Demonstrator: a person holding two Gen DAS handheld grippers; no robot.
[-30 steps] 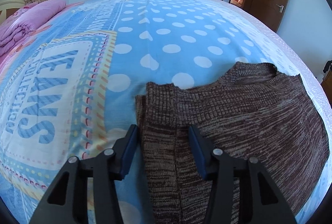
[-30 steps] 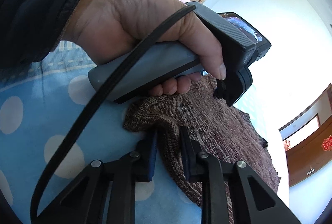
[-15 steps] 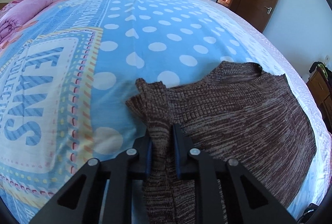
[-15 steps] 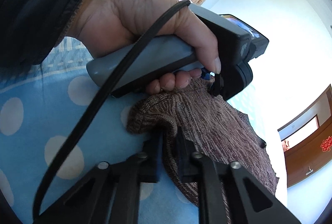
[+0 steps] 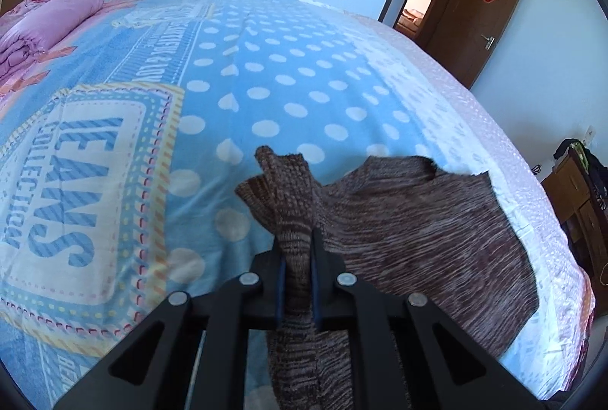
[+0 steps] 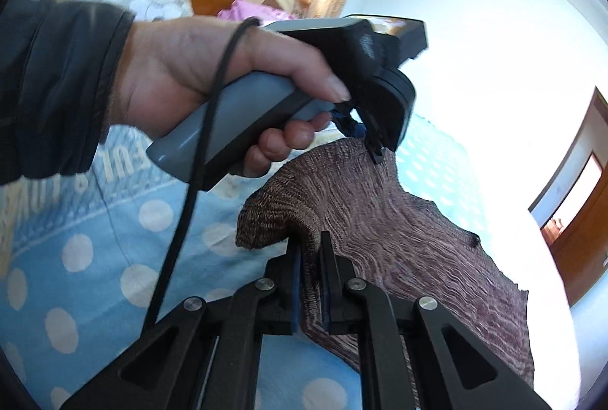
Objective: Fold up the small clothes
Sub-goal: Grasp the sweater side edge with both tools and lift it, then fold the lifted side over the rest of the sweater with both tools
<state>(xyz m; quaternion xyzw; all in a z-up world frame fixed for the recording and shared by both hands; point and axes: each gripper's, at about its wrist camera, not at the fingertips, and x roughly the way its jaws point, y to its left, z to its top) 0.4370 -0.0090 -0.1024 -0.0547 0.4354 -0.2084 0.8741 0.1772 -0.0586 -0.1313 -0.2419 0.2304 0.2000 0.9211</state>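
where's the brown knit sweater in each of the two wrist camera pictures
Left wrist: brown knit sweater lower centre to right, edge pinched in left tongs.
Right wrist: sweater centre to lower right, pinched in right tongs.
Shared landmark: polka-dot bedsheet.

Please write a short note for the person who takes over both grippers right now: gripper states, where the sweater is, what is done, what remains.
Left gripper: shut on the brown knit sweater, at its left edge.
Right gripper: shut on the same edge, closer to you.
Sweater: that edge is raised off the bedspread; the rest lies flat.
Done: edge gripped.
Left: probably carry the edge across the body, lay it down, finish the folds.
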